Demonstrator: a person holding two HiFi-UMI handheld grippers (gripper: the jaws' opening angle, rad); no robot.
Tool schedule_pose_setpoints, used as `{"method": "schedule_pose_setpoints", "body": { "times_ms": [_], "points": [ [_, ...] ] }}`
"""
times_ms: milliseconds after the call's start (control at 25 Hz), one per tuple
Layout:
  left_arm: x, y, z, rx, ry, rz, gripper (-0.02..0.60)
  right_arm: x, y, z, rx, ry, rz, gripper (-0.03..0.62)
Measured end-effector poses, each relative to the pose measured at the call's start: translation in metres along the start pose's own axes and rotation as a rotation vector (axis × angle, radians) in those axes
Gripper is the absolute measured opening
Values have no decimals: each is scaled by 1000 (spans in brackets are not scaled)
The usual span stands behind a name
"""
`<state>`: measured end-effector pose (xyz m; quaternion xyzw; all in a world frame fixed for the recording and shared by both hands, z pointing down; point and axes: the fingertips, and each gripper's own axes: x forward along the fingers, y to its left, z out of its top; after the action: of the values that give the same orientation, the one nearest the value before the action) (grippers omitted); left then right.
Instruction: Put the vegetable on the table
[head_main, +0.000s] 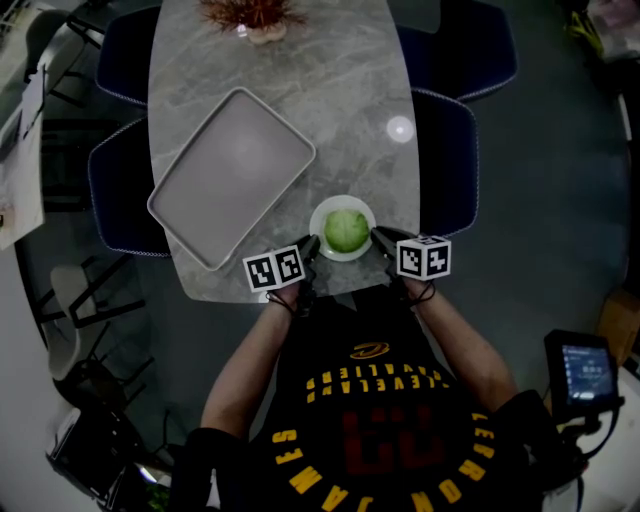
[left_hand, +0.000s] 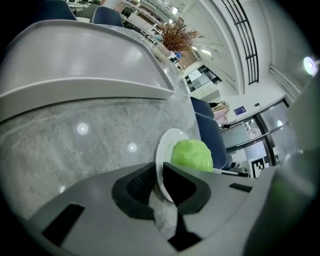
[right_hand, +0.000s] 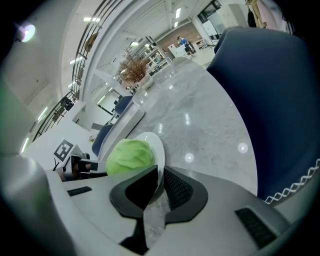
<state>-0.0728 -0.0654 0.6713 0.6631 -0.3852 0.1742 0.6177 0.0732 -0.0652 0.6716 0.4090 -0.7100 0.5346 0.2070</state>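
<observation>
Nearest of all, the person's black jersey (head_main: 370, 430) carries yellow arched lettering. "CLEVELAND" runs across the chest and "JAMES" along the lower arc, with large dark red numerals between that I cannot read for sure. Off to the person's right, a small device with a lit screen (head_main: 585, 372) shows print too small to make out.

Just beyond the jersey, at the near edge of the bench (head_main: 340, 90), both hands reach forward. The left gripper (head_main: 311, 245) is clamped on the left rim of a white plate (head_main: 343, 201), and the right gripper (head_main: 379, 237) is pinched on the right rim. Each has its jaws narrowed to the plate's thin edge. The vegetable (head_main: 346, 231), a round pale-green head, sits in the middle of the plate. I cannot tell whether the plate rests on the stone.

Farther along, toward the left edge, a grey tray (head_main: 232, 172) lies at a slant. A dried reddish plant (head_main: 252, 14) stands at the far end, and dark blue chairs (head_main: 447, 160) flank both sides.
</observation>
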Motion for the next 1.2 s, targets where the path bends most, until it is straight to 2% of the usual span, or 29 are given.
{"method": "schedule_pose_setpoints", "body": {
  "times_ms": [80,240,440,680,760,880,960,1000,1200],
  "points": [
    [-4,1,2,20,-15,33,38,-2,1,0,-22,-8,-11,40],
    [-16,5,7,112,-49,109,38,-4,-4,0,-73,-3,-61,41],
    [-36,-15,18,137,-119,86,38,-26,-8,19,-53,-76,-93,40],
    [-67,-48,30,123,-239,32,37,-50,13,36,-4,-159,27,38],
    [-78,-62,34,126,-287,-1,0,-58,26,43,-16,-171,46,38],
    [-99,-74,41,119,-357,-26,0,-67,42,48,-38,-169,59,38],
    [-114,-81,45,111,-399,-32,0,-75,60,54,-55,-187,107,38],
    [-121,-86,46,111,-415,-36,0,-81,71,59,-65,-202,137,8],
    [-150,-127,52,126,-496,-93,0,-114,117,85,-132,-277,250,5]
  ]
}}
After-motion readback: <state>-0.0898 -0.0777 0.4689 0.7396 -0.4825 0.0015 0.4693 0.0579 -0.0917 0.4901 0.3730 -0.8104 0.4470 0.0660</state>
